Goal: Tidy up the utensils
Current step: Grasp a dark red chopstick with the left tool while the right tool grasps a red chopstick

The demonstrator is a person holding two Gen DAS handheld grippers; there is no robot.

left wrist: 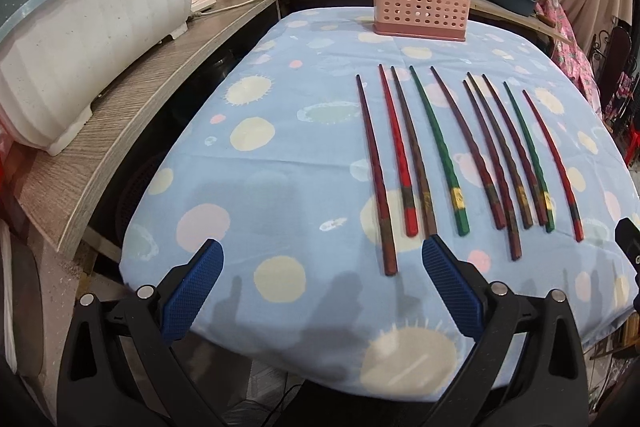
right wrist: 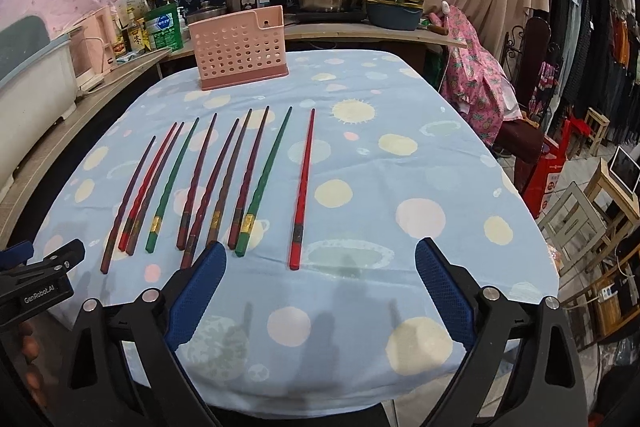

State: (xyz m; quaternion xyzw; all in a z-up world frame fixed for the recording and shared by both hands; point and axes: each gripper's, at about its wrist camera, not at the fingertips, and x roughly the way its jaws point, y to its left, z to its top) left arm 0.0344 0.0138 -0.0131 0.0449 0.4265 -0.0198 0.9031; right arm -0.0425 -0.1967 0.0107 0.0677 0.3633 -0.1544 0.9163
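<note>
Lying side by side on the pale blue cloth with cream and pink dots [left wrist: 304,155], ten lacquered chopsticks in red, green and dark brown [left wrist: 460,155] fill the centre right of the left wrist view, thin tips towards the top of the frame and thick ends towards the bottom. Above them, at the upper centre, a pink perforated plastic utensil holder [left wrist: 420,1] stands upright on the cloth, well apart from the row. The left gripper [left wrist: 320,249] sits at the lower centre with its blue-padded jaws spread wide and nothing between them; its right pad lies just beside the thick ends of the leftmost sticks in the picture, though contact cannot be told.

From the right wrist view the same chopsticks [right wrist: 216,187] fan across the centre left, and the bright red chopstick [right wrist: 304,187] lies a little apart at the right end of the row. The right gripper [right wrist: 320,251] is at the lower centre, jaws wide and holding nothing, with the red stick's thick end between the pads in the picture. The holder [right wrist: 239,51] stands at the upper centre left.
</note>
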